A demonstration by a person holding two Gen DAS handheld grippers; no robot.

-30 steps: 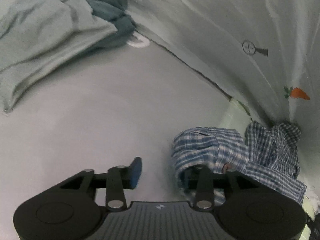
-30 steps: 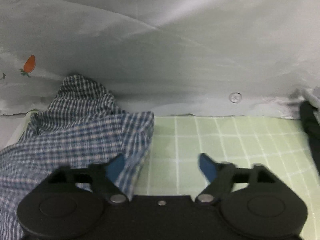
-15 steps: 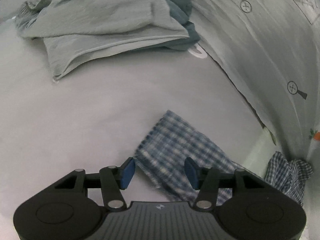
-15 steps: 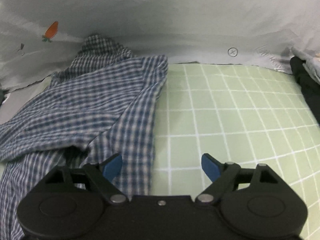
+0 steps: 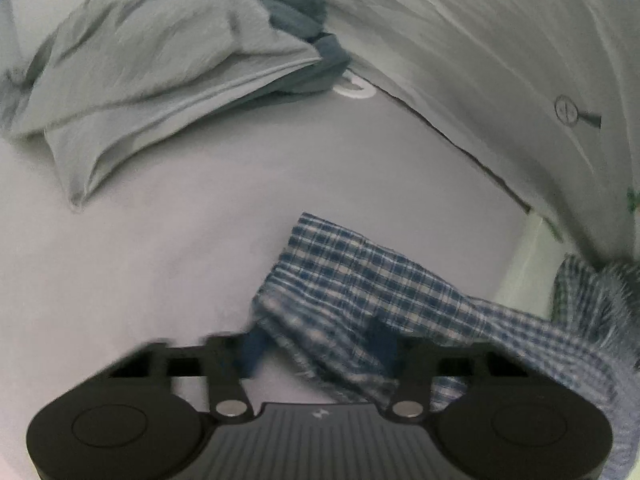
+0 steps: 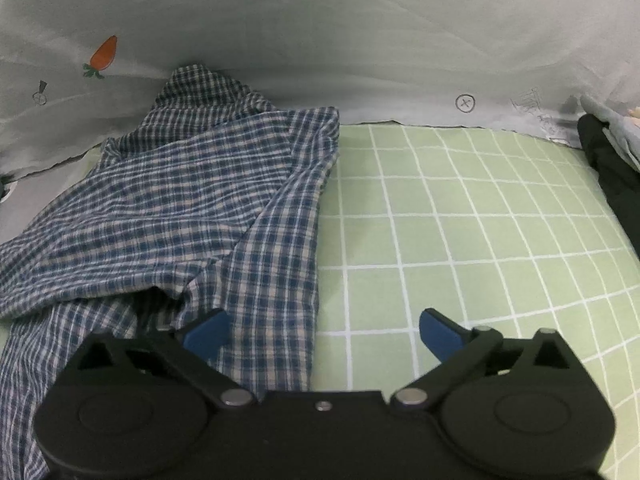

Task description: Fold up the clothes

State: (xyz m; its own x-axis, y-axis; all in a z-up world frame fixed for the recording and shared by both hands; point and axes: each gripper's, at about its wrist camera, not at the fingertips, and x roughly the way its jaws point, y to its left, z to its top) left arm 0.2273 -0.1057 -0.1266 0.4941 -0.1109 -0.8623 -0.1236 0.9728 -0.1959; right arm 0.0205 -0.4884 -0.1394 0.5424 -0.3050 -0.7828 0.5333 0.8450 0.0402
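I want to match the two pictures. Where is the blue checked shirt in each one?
Left wrist: the checked shirt lies bottom centre to right, on the grey sheet.
Right wrist: the checked shirt fills the left half, on the green sheet.
Shared landmark: the pale cloth behind, with circled-cross marks.

Left gripper (image 5: 316,350): black body, two round housings, ribbed grey centre plate bearing a small white logo, silver pivot screws. Right gripper (image 6: 322,330): matching black body, blue finger pads (image 6: 438,330), small centre screw.
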